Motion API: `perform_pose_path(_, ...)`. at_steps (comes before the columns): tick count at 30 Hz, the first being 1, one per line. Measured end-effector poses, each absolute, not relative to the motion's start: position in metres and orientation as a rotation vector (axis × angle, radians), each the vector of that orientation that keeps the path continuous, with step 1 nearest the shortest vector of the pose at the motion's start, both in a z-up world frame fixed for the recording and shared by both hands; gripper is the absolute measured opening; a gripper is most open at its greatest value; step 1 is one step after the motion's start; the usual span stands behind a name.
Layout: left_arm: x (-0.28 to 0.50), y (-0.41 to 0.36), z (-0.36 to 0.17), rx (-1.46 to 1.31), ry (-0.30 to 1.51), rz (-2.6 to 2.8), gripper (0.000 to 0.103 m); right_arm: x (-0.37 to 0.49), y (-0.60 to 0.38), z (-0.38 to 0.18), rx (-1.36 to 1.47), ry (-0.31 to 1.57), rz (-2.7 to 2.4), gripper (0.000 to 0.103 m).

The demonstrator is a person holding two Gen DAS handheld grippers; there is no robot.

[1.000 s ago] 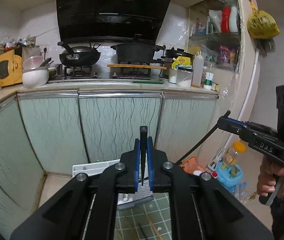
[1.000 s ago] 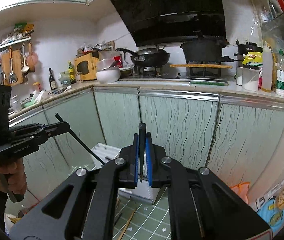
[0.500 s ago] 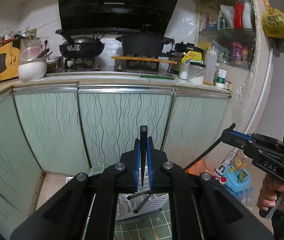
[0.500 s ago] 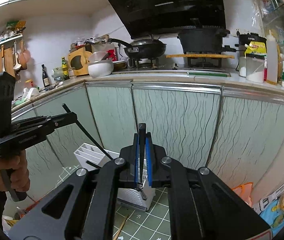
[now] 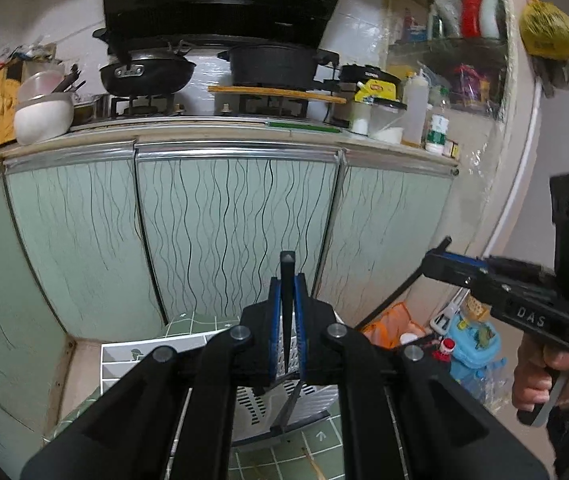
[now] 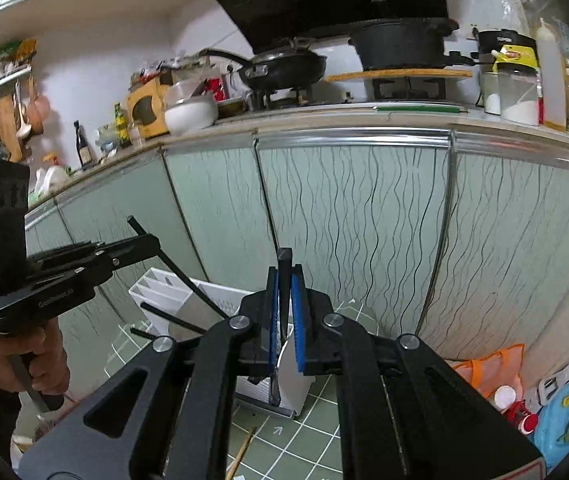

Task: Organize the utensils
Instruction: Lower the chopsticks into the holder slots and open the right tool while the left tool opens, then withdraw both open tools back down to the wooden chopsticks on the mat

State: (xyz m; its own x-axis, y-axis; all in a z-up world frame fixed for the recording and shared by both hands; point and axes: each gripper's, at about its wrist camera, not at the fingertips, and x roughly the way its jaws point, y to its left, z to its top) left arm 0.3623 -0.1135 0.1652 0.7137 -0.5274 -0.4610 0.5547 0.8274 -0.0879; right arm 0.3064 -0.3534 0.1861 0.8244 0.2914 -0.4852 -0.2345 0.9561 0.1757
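Note:
My left gripper (image 5: 286,280) is shut on a thin black chopstick (image 5: 287,268) that sticks up past its blue pads and runs down over the white utensil organiser (image 5: 124,354) on the floor. My right gripper (image 6: 284,276) has another black chopstick (image 6: 284,264) between its pads. Its jaws are starting to open, with the pads still against the stick. In the right wrist view the left gripper (image 6: 152,240) is at the left, its chopstick (image 6: 188,280) slanting down toward the organiser (image 6: 156,292). In the left wrist view the right gripper (image 5: 434,264) is at the right.
The organiser stands on a green gridded mat (image 6: 312,432) against pale green cabinet doors (image 5: 236,232). Wooden chopsticks (image 6: 244,452) lie on the mat. An orange bag (image 6: 492,372) and a blue toy (image 5: 472,344) clutter the floor at the right. A hand (image 5: 540,376) grips the right handle.
Both grippers have come down and closer to the cabinets. The organiser and mat now show more fully under the fingers. Each chopstick has stayed between its pads.

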Motion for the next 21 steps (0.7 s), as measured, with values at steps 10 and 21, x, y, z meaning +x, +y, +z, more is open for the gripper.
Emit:
perform_pose_path(10, 0.329, -0.093, 0.160, 0.106, 0.421, -0.542, 0.097, 0.278, -0.358, 0.177, 0.032, 0.532, 0.221, 0.095)
perform_pose_path(21, 0.279, -0.054, 0.158, 0.101, 0.421, -0.462, 0.099, 0.224, -0.350, 0.174, 0.002, 0.543, 0.221, 0.095)
